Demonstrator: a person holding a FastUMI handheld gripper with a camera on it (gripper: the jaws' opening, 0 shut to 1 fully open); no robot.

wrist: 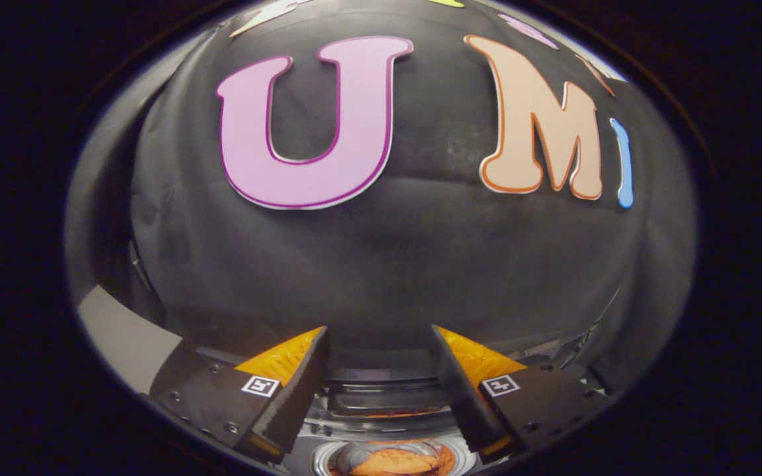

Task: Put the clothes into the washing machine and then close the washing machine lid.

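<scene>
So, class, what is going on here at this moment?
A person holds a gripper above a washing machine, facing the black cloth wall. Its fingers stand apart with nothing between them. Below them, orange clothes already lie in the machine's drum. Whether the lid is closed cannot be told from here.

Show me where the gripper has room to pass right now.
The open gripper holds nothing; the gap between its fingers is free, ahead to the black cloth wall. Below that gap it is crowded: the washer rim and drum opening hold orange clothes.
</scene>
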